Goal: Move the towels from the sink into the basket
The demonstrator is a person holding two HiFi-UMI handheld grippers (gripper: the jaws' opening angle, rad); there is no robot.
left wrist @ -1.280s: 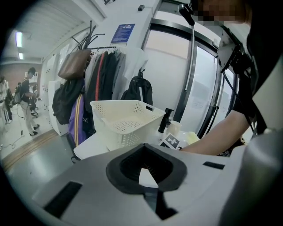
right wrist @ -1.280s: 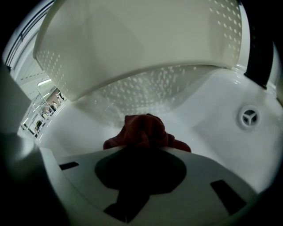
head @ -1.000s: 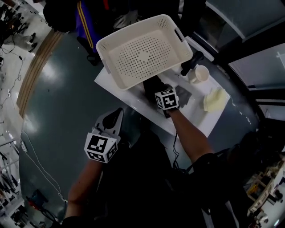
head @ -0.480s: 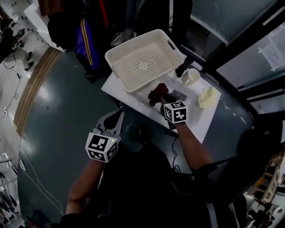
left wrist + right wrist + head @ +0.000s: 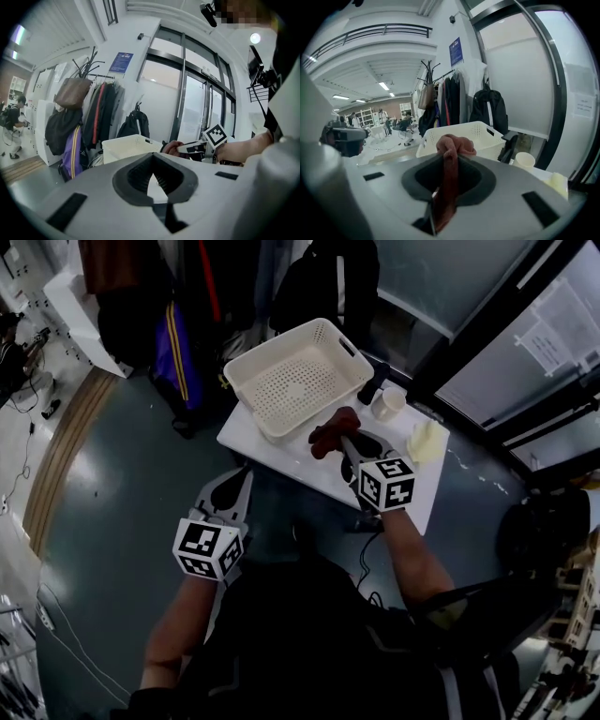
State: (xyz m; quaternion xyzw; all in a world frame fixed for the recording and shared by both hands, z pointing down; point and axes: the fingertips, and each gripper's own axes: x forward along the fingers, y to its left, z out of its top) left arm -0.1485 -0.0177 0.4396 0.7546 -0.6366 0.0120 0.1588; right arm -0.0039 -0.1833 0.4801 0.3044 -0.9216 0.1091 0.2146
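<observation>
Right claw [image 5: 341, 434] is clamped on a reddish-brown towel [image 5: 325, 437]. In the right gripper view the cloth runs down between the two jaws and bunches in a lump above them. From the head view, the towel sits over the white desk [image 5: 265, 448], just beside the near rim of the basket [image 5: 298, 379], not inside it. I cannot tell whether the towel's hanging end touches the desk.

The basket is white plastic with a perforated bottom and handle slots. It stands on the far left part of the desk.

Left claw [image 5: 241, 477] is off the desk's near-left corner, over the grey floor [image 5: 112, 474], well apart from the towel. Its jaws are together, nothing between them. The left gripper view looks level across at the basket and the right claw with its marker cube [image 5: 386, 484].

On the right part of the desk:
- A white paper cup [image 5: 386, 405] stands upright.
- A dark upright object [image 5: 375, 382] stands just beside the cup; too dim to name.
- A pale yellow towel [image 5: 424, 440] lies crumpled near the right edge, apart from both claws.

Behind the desk there is a coat rack with jackets [image 5: 187, 296], a dark backpack [image 5: 333, 282] and a glass wall with dark frames [image 5: 497, 324]. Both of the person's forearms show at the bottom of the head view.
</observation>
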